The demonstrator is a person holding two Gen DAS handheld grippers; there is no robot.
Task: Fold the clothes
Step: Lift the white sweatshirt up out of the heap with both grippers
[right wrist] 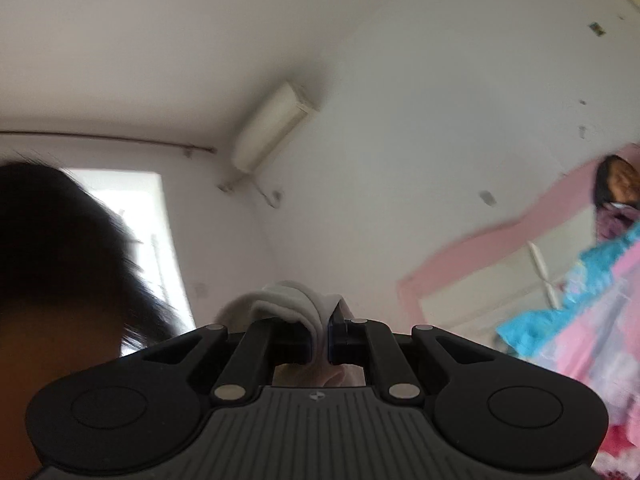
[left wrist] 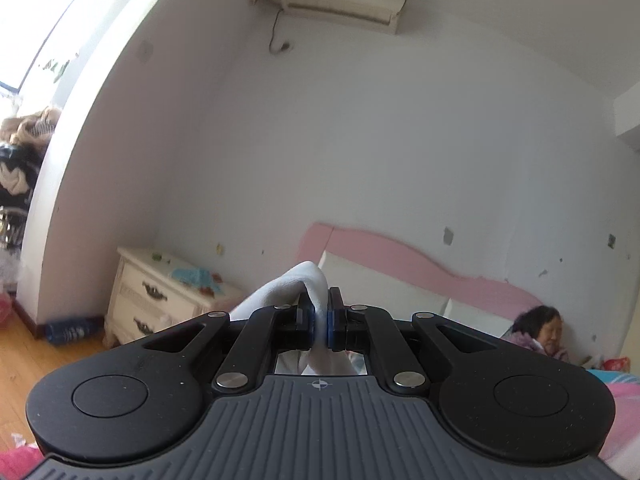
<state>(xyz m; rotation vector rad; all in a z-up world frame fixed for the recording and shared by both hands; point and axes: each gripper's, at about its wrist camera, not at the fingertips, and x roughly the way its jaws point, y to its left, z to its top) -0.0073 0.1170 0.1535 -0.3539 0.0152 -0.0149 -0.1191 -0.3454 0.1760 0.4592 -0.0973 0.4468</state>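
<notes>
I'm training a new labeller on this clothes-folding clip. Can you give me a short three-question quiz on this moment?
1. True or false: the left tongs are shut on white cloth.
2. What do the right tongs pinch? A) a blue towel B) white cloth C) nothing
3. What colour is the headboard behind the left tongs?

Key: 1 true; 2 B; 3 pink.
</notes>
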